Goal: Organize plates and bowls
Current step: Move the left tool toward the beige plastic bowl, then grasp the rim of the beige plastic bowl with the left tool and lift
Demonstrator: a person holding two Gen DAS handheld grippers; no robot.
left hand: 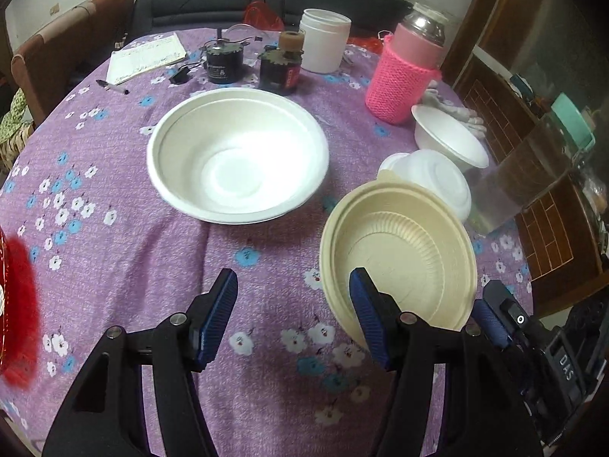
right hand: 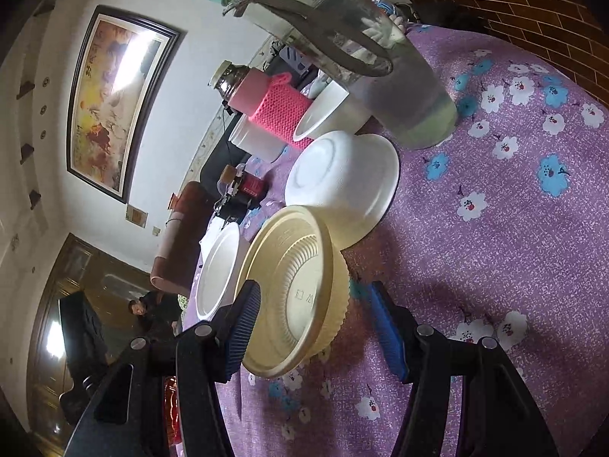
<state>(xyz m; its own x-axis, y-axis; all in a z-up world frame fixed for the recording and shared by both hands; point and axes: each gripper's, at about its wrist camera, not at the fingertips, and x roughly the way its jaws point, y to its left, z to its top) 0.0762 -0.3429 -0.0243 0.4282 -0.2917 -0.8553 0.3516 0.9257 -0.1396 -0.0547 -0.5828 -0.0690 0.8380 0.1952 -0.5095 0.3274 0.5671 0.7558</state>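
Left wrist view: your left claw [left hand: 293, 316] sits at the bottom of the frame, jaws about half open, nothing between the pads. Its right finger overlaps the near rim of the beige bowl [left hand: 403, 255] in the picture; contact can't be confirmed. That bowl is lower right, tilted off the desk [left hand: 114, 259], empty. The right claw [left hand: 491, 316] shows at the lower right edge, by the bowl's rim. Big white bowl [left hand: 238, 156] is at centre, upright on the purple floral cloth, empty. Just behind the beige one, an upside-down white bowl [left hand: 437, 179]; further right, a small upright white bowl [left hand: 449, 137], empty as far as it shows. Top of frame: white jar [left hand: 323, 38], lid off, inside not visible; flask in a pink knit sleeve [left hand: 403, 76]. A clear bottle [left hand: 525, 175] stands at the right edge, contents unclear.

Right wrist view (rolled sideways): your right claw [right hand: 316, 327] is at the bottom, jaws about half open, with the beige bowl [right hand: 293, 297] between them. The left finger lies against its rim; whether the pads actually press, can't tell. Bowl is empty, embossed marks on its base. Upside-down white bowl [right hand: 342, 186] is above it at centre, big white bowl [right hand: 217, 278] left of it, clear bottle [right hand: 399, 87] at the top with pale liquid at its base.
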